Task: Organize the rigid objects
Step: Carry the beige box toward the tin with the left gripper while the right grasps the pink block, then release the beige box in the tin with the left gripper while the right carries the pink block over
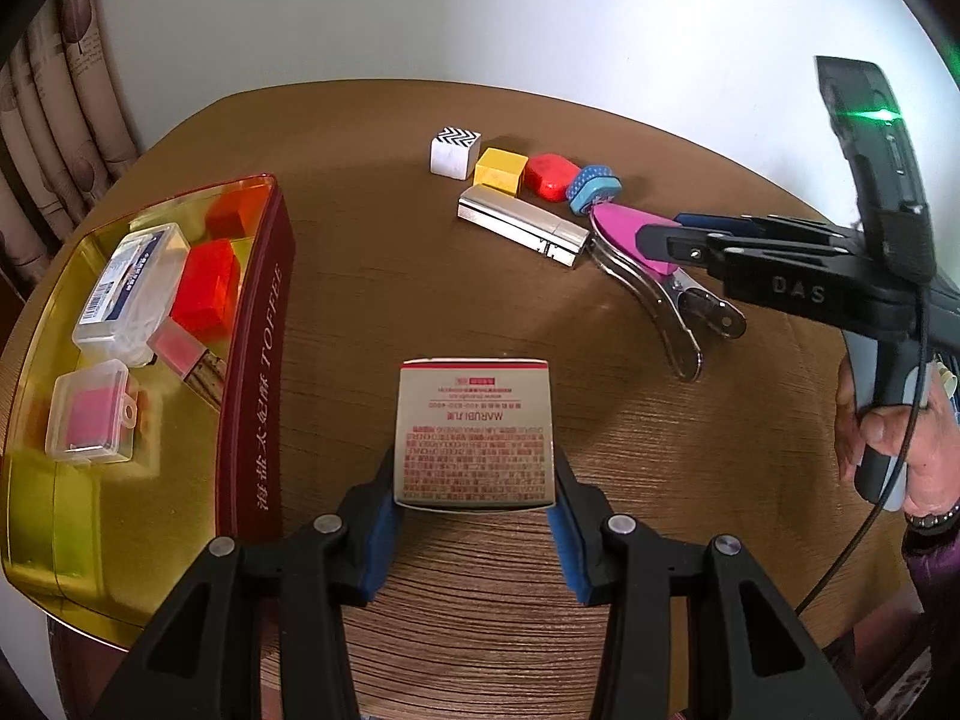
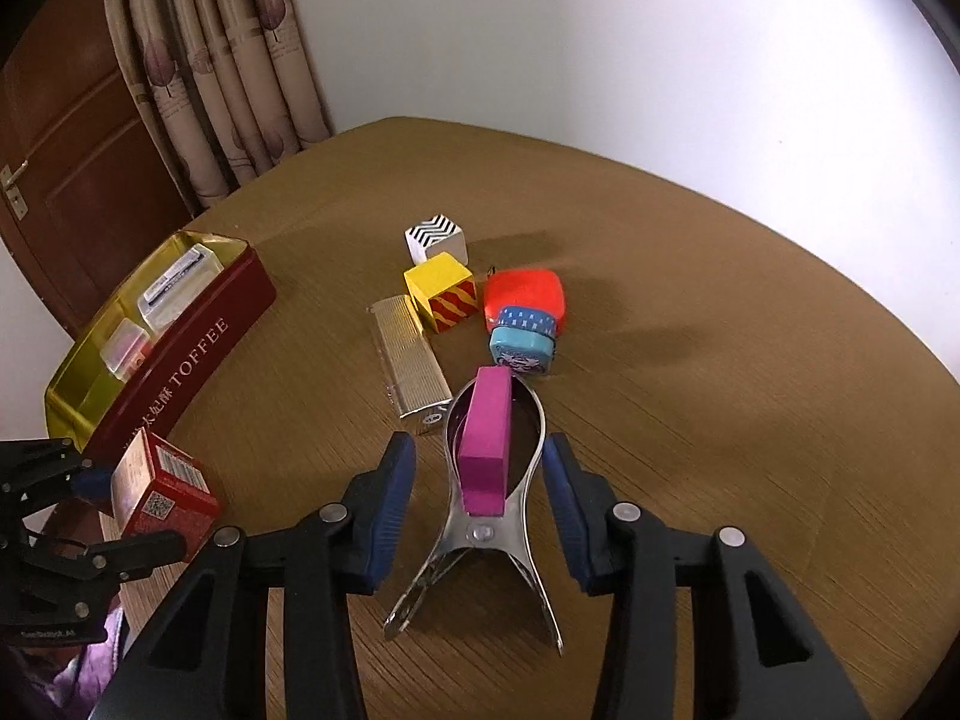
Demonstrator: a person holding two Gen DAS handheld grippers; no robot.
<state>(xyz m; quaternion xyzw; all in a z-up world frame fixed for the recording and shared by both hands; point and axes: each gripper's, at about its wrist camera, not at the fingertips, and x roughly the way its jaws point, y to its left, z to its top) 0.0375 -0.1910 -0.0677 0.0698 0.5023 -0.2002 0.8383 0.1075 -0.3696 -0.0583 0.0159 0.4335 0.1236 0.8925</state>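
Note:
My left gripper (image 1: 474,516) is shut on a small silver and red carton (image 1: 474,432), held just above the table to the right of the red toffee tin (image 1: 264,360). The carton also shows in the right wrist view (image 2: 162,489). My right gripper (image 2: 479,480) is open, its fingers on either side of a metal clip with a pink handle (image 2: 486,456) that lies on the table. This gripper (image 1: 660,240) also shows over the clip (image 1: 636,246) in the left wrist view.
The tin (image 2: 180,360) holds clear plastic boxes (image 1: 129,288) and a red block (image 1: 207,285). Beyond the clip lie a silver bar (image 2: 414,360), a yellow cube (image 2: 441,291), a zigzag cube (image 2: 435,237), a red case (image 2: 525,297) and a blue tin (image 2: 522,348).

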